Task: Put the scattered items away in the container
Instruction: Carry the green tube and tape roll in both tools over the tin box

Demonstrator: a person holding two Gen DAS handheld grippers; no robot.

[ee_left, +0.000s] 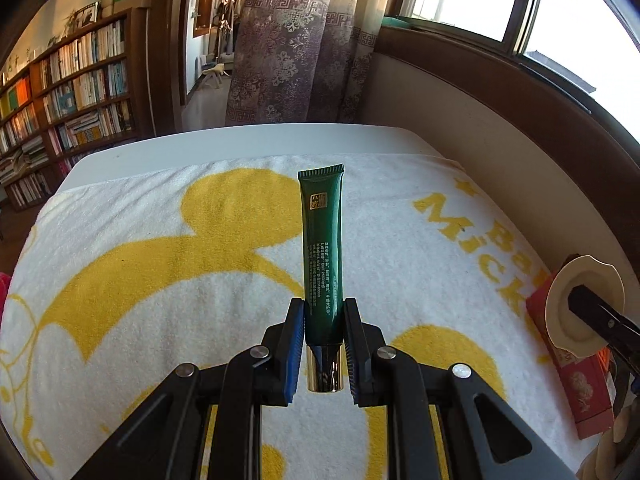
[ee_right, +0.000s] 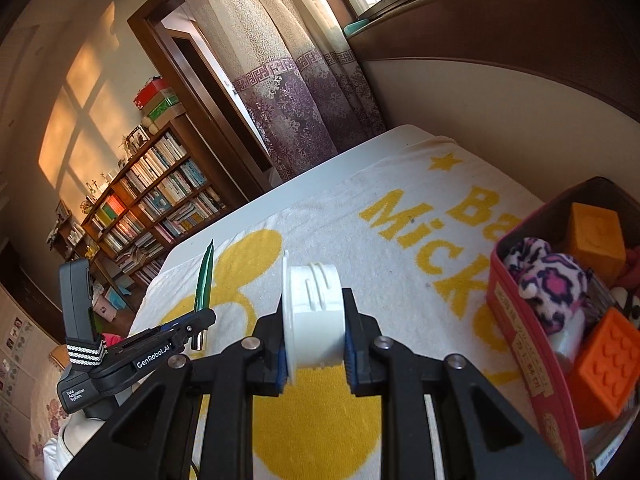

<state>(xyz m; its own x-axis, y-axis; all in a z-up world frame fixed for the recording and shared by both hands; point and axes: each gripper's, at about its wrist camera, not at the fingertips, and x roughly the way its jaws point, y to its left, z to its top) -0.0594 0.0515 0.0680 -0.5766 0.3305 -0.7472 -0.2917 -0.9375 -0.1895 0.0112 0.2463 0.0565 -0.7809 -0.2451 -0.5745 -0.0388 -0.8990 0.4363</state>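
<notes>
A dark green tube (ee_left: pixel 322 248) with a gold cap stands upright between the pads of my left gripper (ee_left: pixel 323 312), which is shut on it just above the cap, lifted over the towel. In the right wrist view the same tube (ee_right: pixel 204 280) and left gripper (ee_right: pixel 196 322) show at the left. My right gripper (ee_right: pixel 314 318) is shut on a white round plastic fitting (ee_right: pixel 316 308) with a flange. From the left wrist view that fitting (ee_left: pixel 576 306) appears at the right edge. The red box (ee_right: pixel 516 320) sits at the right.
A white towel with yellow print (ee_left: pixel 200 280) covers the white table (ee_left: pixel 248 148). The red box holds an orange block (ee_right: pixel 596 236), a red-orange textured block (ee_right: pixel 608 364) and a pink-patterned plush (ee_right: pixel 552 280). A wall runs along the right; bookshelves (ee_left: pixel 72 92) stand beyond the table.
</notes>
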